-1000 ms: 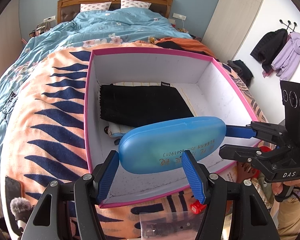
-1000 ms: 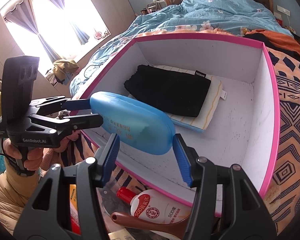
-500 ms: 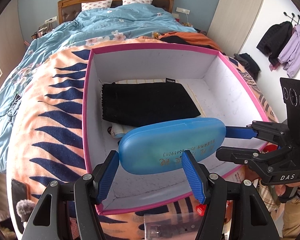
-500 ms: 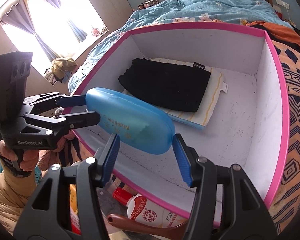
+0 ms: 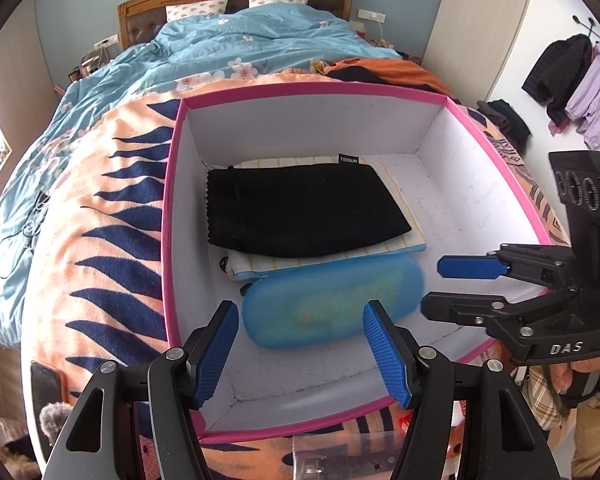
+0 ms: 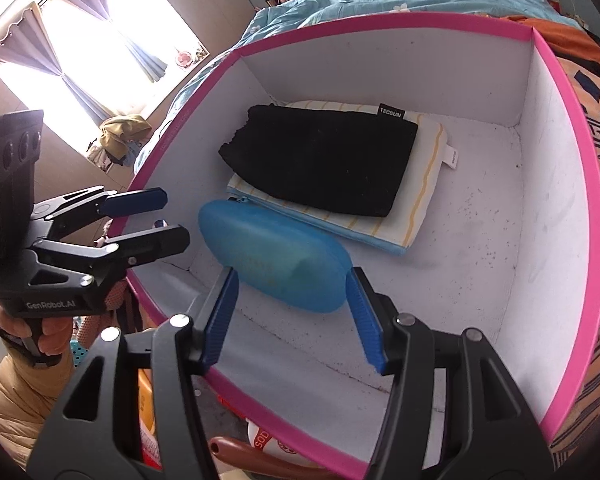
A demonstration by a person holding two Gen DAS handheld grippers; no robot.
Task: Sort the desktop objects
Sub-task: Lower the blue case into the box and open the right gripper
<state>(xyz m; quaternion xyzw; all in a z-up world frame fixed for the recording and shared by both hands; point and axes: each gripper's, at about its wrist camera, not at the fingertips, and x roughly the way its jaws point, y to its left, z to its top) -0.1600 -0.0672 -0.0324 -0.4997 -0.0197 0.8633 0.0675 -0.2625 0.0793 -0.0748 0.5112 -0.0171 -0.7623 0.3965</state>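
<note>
A blue oval case [image 5: 332,306] lies free and motion-blurred inside the pink-rimmed white box [image 5: 180,208], beside a striped pouch [image 5: 400,240] with a black cloth bag [image 5: 300,208] on top. It also shows in the right wrist view [image 6: 276,258]. My left gripper [image 5: 304,354] is open above the box's near wall, its fingers apart from the case. My right gripper [image 6: 294,318] is open just above the case. Each gripper shows in the other's view, the right gripper [image 5: 456,280] at the box's right wall and the left gripper [image 6: 152,218] at its left wall.
The box sits on an orange and navy blanket [image 5: 100,240] on a bed. A white bottle [image 6: 272,442] and a brown handle [image 6: 260,460] lie below the box's near rim. A phone [image 5: 46,380] lies at the left. Coats [image 5: 572,80] hang on the right wall.
Both grippers opened and let go of the blue case. The case dropped into the box beside the striped pouch. The grippers moved a little further over the box.
</note>
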